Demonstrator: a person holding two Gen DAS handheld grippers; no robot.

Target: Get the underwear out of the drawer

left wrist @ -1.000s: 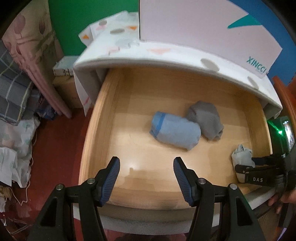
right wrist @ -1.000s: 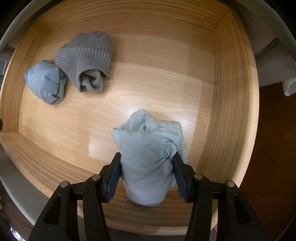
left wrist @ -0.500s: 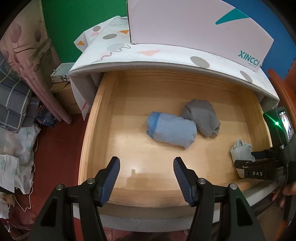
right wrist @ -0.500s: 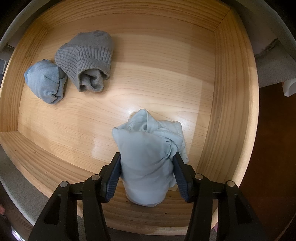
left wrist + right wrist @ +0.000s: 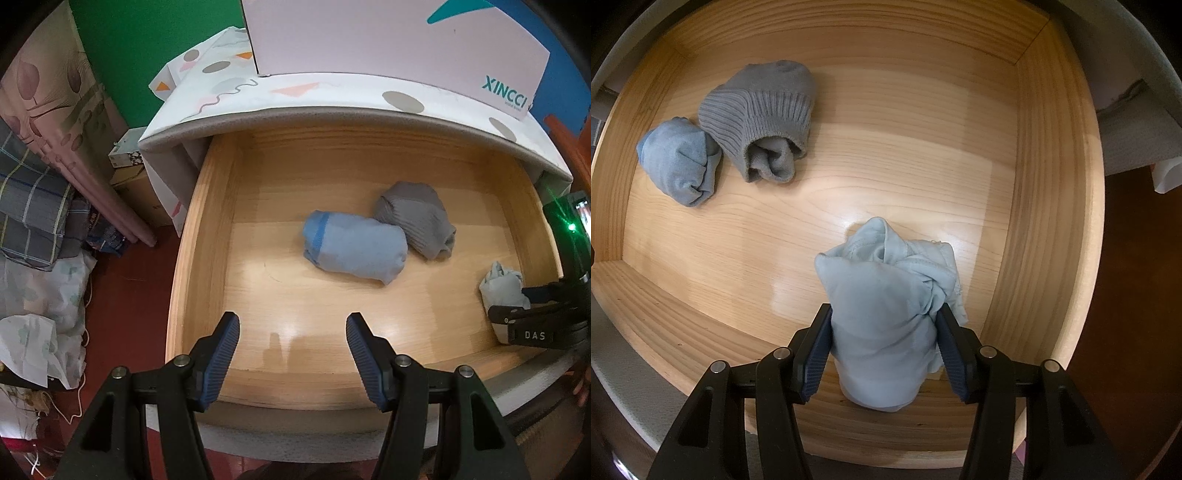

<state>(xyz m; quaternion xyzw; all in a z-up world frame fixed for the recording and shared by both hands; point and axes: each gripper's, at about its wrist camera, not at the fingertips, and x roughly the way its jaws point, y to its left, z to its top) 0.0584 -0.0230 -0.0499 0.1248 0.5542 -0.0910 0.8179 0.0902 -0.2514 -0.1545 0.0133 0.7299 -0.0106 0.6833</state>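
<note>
An open wooden drawer [image 5: 207,236] [image 5: 1045,192] holds three rolled garments. My right gripper [image 5: 884,325] points down into its front right corner, shut on a pale blue-grey rolled pair of underwear [image 5: 882,314] [image 5: 500,286]. A light blue roll [image 5: 352,251] [image 5: 679,162] and a grey ribbed roll [image 5: 415,218] [image 5: 761,118] lie side by side mid-drawer. My left gripper [image 5: 291,328] hovers open above the drawer's front edge, nothing between its fingers. The right gripper [image 5: 532,321] shows at the right edge of the left wrist view.
A white patterned cabinet top [image 5: 295,99] with a pale box marked XINCCI [image 5: 399,44] overhangs the drawer's back. Left of the cabinet are a cardboard box [image 5: 129,173], folded checked fabric [image 5: 29,206] and crumpled cloth [image 5: 40,325] on the red floor [image 5: 125,302].
The left wrist view has tilted up slightly, showing more of the cabinet top and box. The right gripper and its underwear roll have stayed put.
</note>
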